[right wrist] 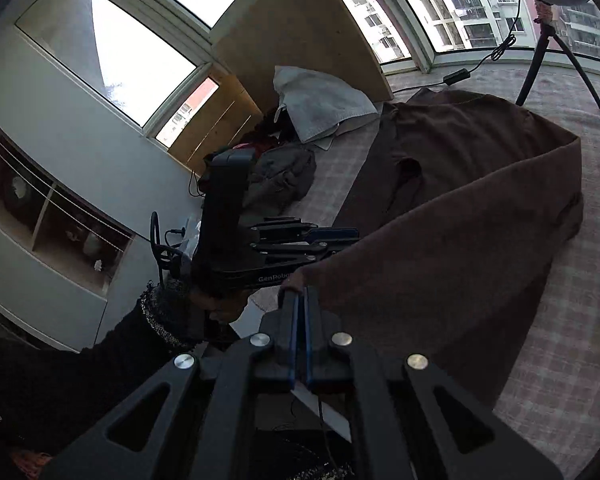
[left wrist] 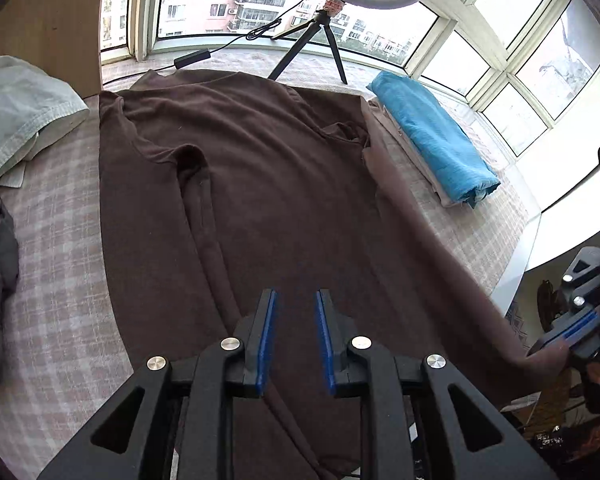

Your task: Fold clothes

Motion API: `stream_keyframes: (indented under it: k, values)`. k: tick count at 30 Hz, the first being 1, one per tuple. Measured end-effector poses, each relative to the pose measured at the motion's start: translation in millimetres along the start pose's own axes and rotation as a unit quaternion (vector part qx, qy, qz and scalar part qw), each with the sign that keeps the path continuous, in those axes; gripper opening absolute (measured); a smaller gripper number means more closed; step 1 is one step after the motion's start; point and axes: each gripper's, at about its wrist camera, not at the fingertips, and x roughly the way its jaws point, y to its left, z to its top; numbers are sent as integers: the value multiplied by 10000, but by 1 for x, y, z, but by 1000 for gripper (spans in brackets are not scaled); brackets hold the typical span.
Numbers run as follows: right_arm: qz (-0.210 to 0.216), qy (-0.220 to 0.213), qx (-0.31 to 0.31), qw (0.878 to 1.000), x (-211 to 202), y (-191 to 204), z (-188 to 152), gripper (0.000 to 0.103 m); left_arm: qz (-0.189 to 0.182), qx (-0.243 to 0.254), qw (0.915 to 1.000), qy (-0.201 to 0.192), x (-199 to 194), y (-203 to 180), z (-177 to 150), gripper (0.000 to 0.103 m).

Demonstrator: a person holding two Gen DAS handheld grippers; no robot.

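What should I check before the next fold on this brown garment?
1. Right gripper shut on the brown garment: ok, its corner is pinched.
2. Left gripper free to take a new hold: ok, jaws apart, nothing between them.
3. Garment flat on the bed: not ok, the right side is lifted and draped.
4. Sleeve lying flat: not ok, it is creased near the armpit.
5. Blue folded cloth clear of the fold: ok, beside the garment.
6. Near hem: cannot tell, hidden by the grippers.
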Motion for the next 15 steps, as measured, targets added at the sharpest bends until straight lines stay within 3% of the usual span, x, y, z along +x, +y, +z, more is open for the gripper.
stream_keyframes:
  k: [2,4,6,7,9,10,13,15]
  values:
    - [-251,462,262,9983,46,-9,-23,3,-52,107,9998,150,5,4,-16,19]
    - [-869,845,461,9916,71,-25,-38,5,71,327,9990,283,11,1,-28,20]
    - [-1045,1047,738,9862,77,-40,-51,7,151,521,9978,386,16,-3,-39,25]
    - [-965,1034,851,9863,69,-43,-56,9,89,536,9977,412,17,-5,-42,25]
    - [-853,972,1036,9862,51,-50,-63,30,4,642,9967,492,22,-12,-45,26]
    - [-913,848,1025,9869,39,-51,-63,33,28,712,9961,521,24,-15,-45,27]
    - [-1322,340,1060,9850,2,-62,-50,33,-61,879,9945,559,29,-24,-27,28]
    - [-1910,-71,880,9776,-20,-77,-32,33,-111,963,9939,523,34,-28,-5,28]
